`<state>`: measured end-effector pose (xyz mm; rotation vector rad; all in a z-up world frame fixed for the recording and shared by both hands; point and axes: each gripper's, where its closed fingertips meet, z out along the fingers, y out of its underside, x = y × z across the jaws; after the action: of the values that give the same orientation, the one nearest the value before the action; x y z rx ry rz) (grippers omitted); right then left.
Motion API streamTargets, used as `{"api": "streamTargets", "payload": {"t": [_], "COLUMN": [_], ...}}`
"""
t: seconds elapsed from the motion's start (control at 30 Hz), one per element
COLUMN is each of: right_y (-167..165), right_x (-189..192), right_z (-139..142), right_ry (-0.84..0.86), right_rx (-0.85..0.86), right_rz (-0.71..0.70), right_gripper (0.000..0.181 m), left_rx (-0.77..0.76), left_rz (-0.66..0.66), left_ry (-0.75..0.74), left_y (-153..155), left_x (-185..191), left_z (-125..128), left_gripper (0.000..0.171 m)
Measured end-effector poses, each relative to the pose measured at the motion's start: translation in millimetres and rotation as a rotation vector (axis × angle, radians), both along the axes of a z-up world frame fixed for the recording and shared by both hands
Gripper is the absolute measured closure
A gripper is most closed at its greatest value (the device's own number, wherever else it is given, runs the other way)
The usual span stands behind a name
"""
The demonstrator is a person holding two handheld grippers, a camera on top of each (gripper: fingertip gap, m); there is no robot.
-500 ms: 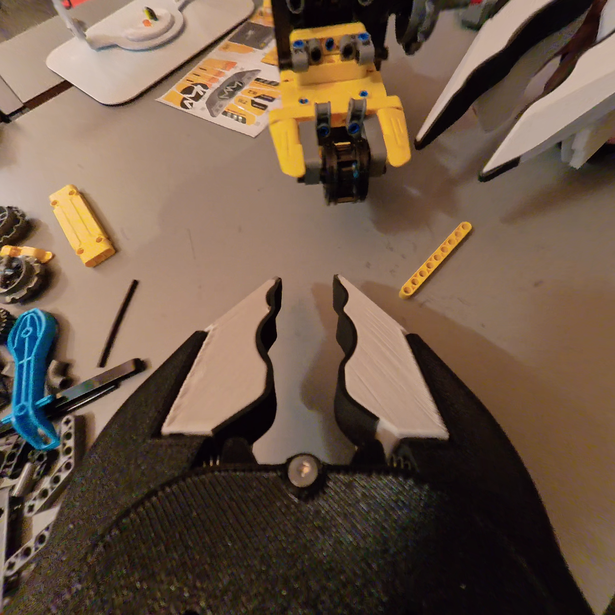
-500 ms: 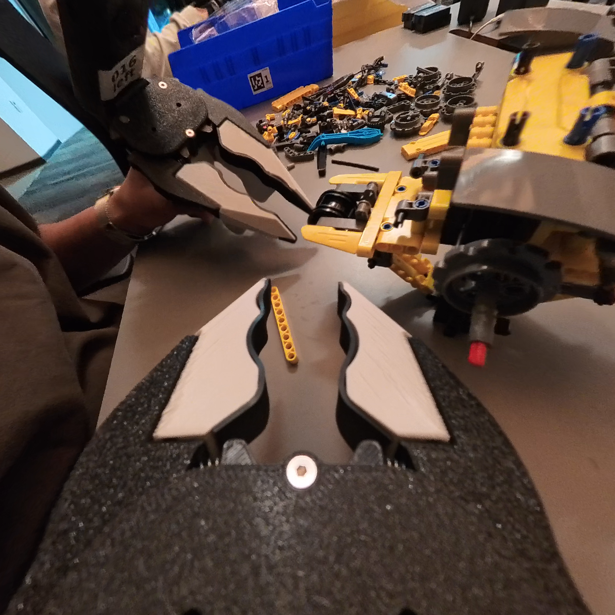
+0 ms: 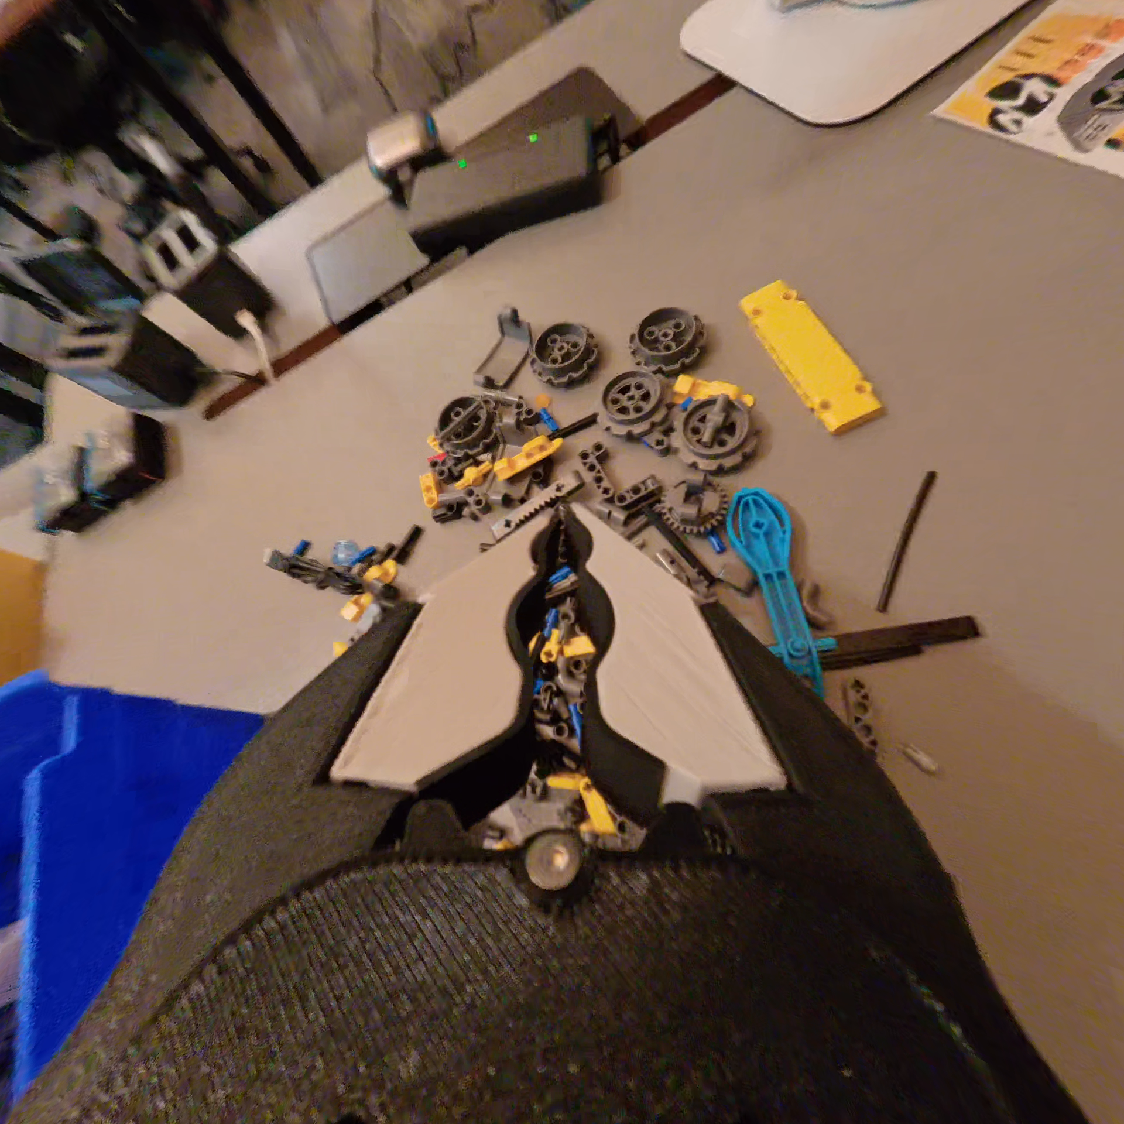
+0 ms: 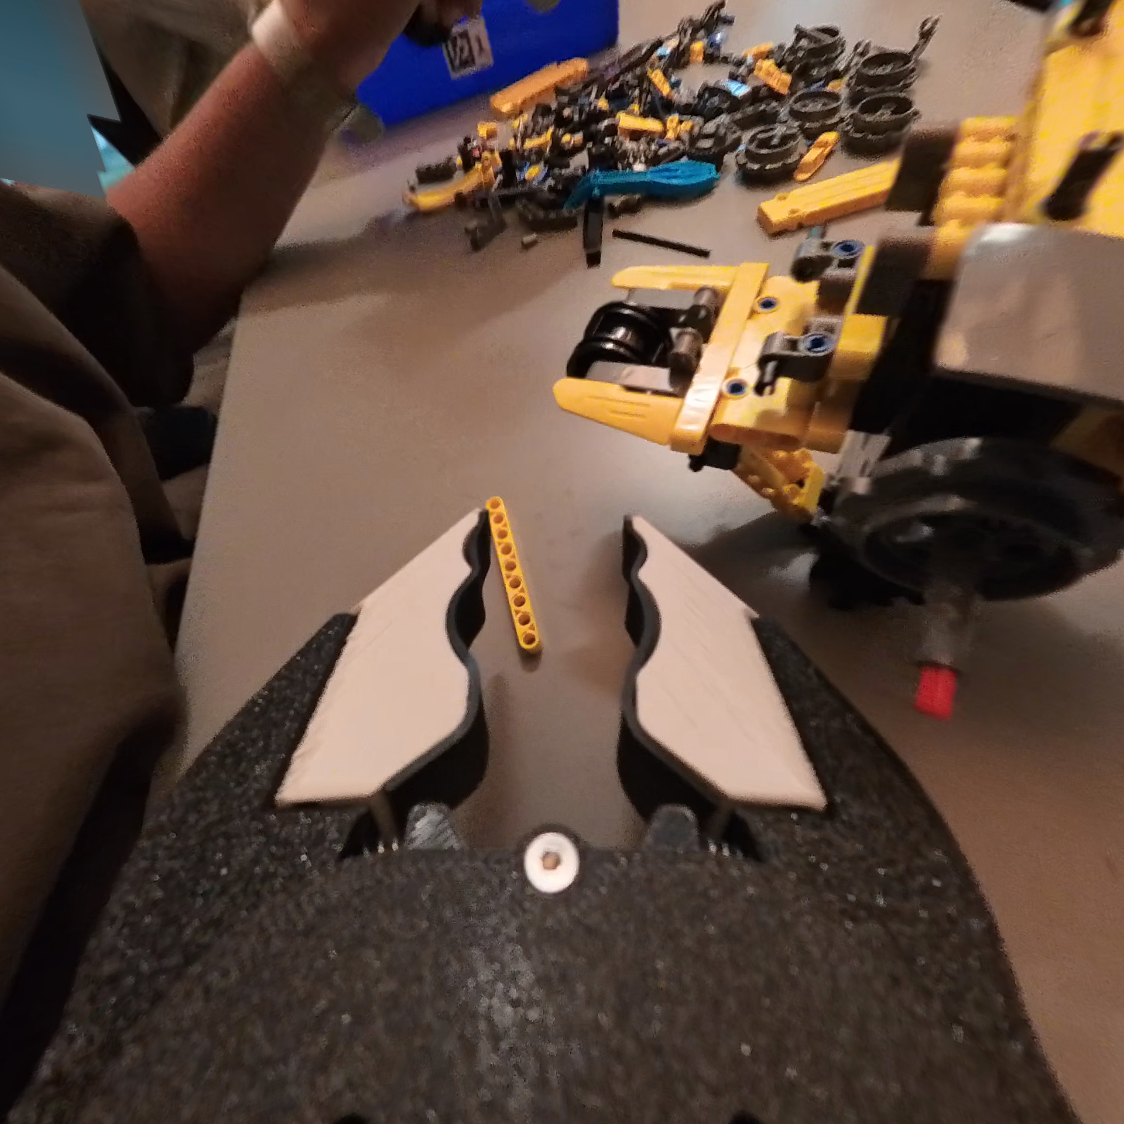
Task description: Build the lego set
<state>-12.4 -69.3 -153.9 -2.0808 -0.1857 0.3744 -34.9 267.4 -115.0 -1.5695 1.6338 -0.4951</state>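
Observation:
My left gripper [image 3: 562, 517] is shut, its tips meeting above a pile of small black, grey, yellow and blue building parts [image 3: 523, 465]; I see nothing held between the tips. Several dark toothed wheels [image 3: 632, 398] lie just beyond it and a blue lever tool [image 3: 769, 565] lies to its right. My right gripper [image 4: 555, 520] is open and low over the table. A thin yellow holed beam [image 4: 514, 578] lies flat between its fingers, close to the left one. A yellow model vehicle [image 4: 790, 365] with a black tyre [image 4: 973, 535] stands to its right.
A yellow panel [image 3: 809, 365] and a black rod [image 3: 906, 541] lie right of the pile. A blue bin [image 3: 91, 790] is at the left edge, a black device [image 3: 505, 176] and a printed sheet [image 3: 1046, 91] farther back. A person's arm [image 4: 243, 152] reaches over the table's left side. Across from one pair of fingers to the other is roughly 35 centimeters. The right gripper is farther from the black rod [image 3: 906, 541], some 20 centimeters, than the left, some 15 centimeters. The right camera catches it too, in the right wrist view [image 4: 659, 239].
My left gripper has swung left, away from the yellow model to above the parts pile, and has gone from open to shut. My right gripper stays open around the yellow beam.

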Motion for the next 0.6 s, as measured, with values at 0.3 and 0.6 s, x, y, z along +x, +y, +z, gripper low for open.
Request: {"api": "streamTargets", "payload": {"t": [0.3, 0.6], "right_y": [4.3, 4.6], "right_x": [-9.2, -9.1], "right_z": [-9.4, -8.8], "right_ry": [-0.068, -0.041], "right_rx": [-0.042, -0.044], "right_rz": [0.043, 0.048], "right_gripper": [0.139, 0.138], "left_rx": [0.015, -0.134], "left_rz": [0.097, 0.073], "left_ry": [-0.032, -0.024], "left_y": [22.3, 19.4], "left_x": [-25.7, -19.2], "left_z": [-19.0, -36.9], "left_gripper": [0.171, 0.171]}}
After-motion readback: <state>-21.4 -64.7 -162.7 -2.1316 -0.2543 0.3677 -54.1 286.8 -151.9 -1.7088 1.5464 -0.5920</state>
